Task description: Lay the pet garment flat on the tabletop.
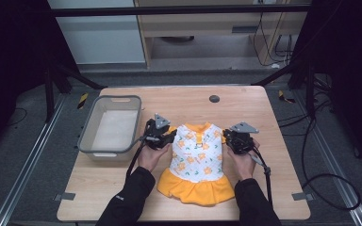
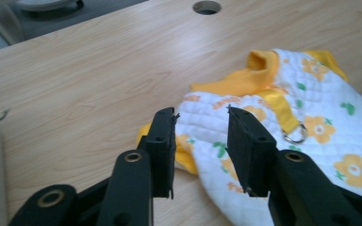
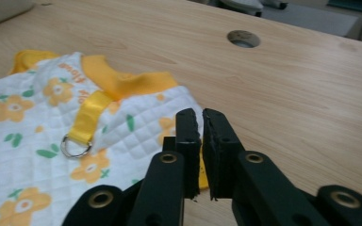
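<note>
Looking down from the high view, you are holding the left gripper (image 1: 159, 134) at one shoulder of the small dress (image 1: 196, 162) and the right gripper (image 1: 238, 137) at the other. That white quilted dress with orange flowers and an orange skirt is lying flat near the middle of the table (image 1: 245, 101), skirt hem toward you and close to the near edge. A grey bin (image 1: 87, 127) is sitting just beside your left gripper, so room is tight on that side. Bare wood is lying open beyond the collar, up to the round hole (image 1: 214, 99), and on the right out to the table edge.

Moving to the left gripper view, the left gripper (image 2: 201, 127) is standing with jaws spread, with the dress shoulder edge (image 2: 202, 106) lying between the tips, not pinched. The orange collar (image 2: 263, 63) and a metal ring (image 2: 295, 134) on a yellow strap are sitting just past them. Open tabletop is running left and ahead.

Switching to the right gripper view, the right gripper (image 3: 201, 123) is showing jaws nearly pressed together with a thin slit between them, at the dress edge (image 3: 188, 106); you cannot tell whether fabric is being pinched. Bare wood is stretching right toward the hole (image 3: 243, 38).
</note>
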Available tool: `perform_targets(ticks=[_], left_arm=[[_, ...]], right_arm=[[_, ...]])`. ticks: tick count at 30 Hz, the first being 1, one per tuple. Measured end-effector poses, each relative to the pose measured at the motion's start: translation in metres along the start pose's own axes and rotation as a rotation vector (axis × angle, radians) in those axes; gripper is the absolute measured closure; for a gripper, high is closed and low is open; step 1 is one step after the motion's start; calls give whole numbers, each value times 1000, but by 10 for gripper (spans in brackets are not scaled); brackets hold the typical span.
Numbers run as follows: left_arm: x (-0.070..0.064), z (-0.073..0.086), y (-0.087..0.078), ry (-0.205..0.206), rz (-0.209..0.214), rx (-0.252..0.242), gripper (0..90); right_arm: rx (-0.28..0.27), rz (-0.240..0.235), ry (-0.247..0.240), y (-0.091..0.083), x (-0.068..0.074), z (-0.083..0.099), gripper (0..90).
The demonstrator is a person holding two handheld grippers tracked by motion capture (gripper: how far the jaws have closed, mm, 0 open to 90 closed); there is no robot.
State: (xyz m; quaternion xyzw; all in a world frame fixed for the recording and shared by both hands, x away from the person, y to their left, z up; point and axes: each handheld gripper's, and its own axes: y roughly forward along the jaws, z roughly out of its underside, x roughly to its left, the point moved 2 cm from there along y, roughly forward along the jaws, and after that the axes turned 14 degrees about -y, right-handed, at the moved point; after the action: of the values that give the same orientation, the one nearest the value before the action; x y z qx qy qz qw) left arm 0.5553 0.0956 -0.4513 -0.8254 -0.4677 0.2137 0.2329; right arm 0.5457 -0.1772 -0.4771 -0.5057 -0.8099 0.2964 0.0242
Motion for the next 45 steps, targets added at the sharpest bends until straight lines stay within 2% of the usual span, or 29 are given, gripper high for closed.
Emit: perform_targets(ticks=[2,5,9,10,13,15,18,21,23,27,30,33,35,40,45], left_arm=[[-6,5,6,25,-2,27,659],[-10,17,21,55,-15,93,681],[-6,37,32,47,-12,164,710],[-6,41,33,48,-9,170,713],[-4,47,32,42,2,168,717],[-4,49,32,44,-2,170,724],[-5,51,32,44,-10,156,725],[-5,50,31,36,-16,142,698],[-4,48,25,11,5,128,678],[-6,40,1,6,52,88,666],[-14,40,-16,26,88,100,665],[-25,53,-27,65,122,136,665],[-29,62,-29,76,134,161,668],[-34,85,-27,120,113,228,671],[-34,94,-32,107,123,246,669]], right_arm=[[-1,-44,-1,5,3,-2,899],[7,-93,2,14,9,-1,900],[84,-139,-24,27,18,9,900],[102,-143,-37,29,19,12,900],[144,-162,-33,35,21,20,900],[135,-162,-22,35,20,21,900],[134,-142,-41,38,17,21,900],[127,-137,-24,41,16,20,900],[121,-140,-25,38,16,19,899],[62,-174,-29,18,18,11,900],[26,-210,-34,-2,22,7,900],[16,-250,-59,-21,31,8,900],[20,-269,-76,-28,37,12,900],[60,-285,-101,-31,46,29,895],[119,-284,-98,-23,46,41,896]])
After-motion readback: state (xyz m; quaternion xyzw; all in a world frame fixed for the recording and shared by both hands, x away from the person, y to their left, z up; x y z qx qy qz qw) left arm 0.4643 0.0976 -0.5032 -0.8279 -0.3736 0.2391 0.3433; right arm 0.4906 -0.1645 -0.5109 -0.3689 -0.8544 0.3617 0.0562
